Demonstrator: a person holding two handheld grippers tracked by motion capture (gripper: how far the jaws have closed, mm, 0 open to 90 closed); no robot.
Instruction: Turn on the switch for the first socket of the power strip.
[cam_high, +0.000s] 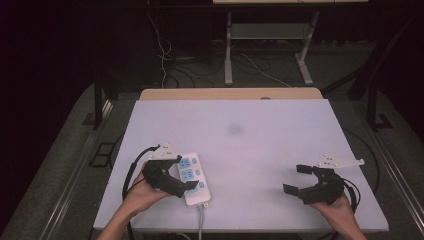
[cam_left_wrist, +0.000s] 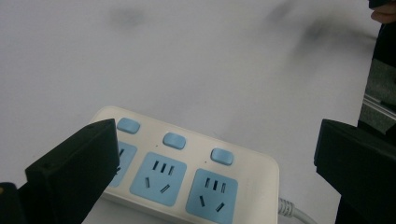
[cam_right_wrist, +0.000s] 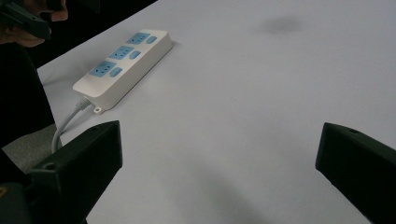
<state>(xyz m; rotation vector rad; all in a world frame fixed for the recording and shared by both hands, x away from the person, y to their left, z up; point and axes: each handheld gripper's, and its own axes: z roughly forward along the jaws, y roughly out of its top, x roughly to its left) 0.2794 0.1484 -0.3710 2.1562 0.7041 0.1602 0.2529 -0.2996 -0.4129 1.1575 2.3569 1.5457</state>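
Observation:
A white power strip (cam_high: 195, 179) with three blue sockets and blue switches lies near the front left of the white table top (cam_high: 250, 150). Its white cable (cam_high: 201, 220) runs off the front edge. My left gripper (cam_high: 187, 172) is open right at the strip, one jaw near its far end and one near its cable end. In the left gripper view the strip (cam_left_wrist: 187, 172) lies between and below the spread jaws of the left gripper (cam_left_wrist: 215, 135), and the left jaw covers part of one socket. My right gripper (cam_high: 292, 179) is open at the front right, holding nothing. From the right gripper (cam_right_wrist: 219, 135) the strip (cam_right_wrist: 122, 65) shows far off.
A faint dark smudge (cam_high: 235, 129) marks the table's middle. A wooden edge (cam_high: 230, 93) borders the back. Beyond stand metal desk legs (cam_high: 228, 55) and loose floor cables (cam_high: 165, 60). The table edge runs just behind my right hand (cam_high: 345, 215).

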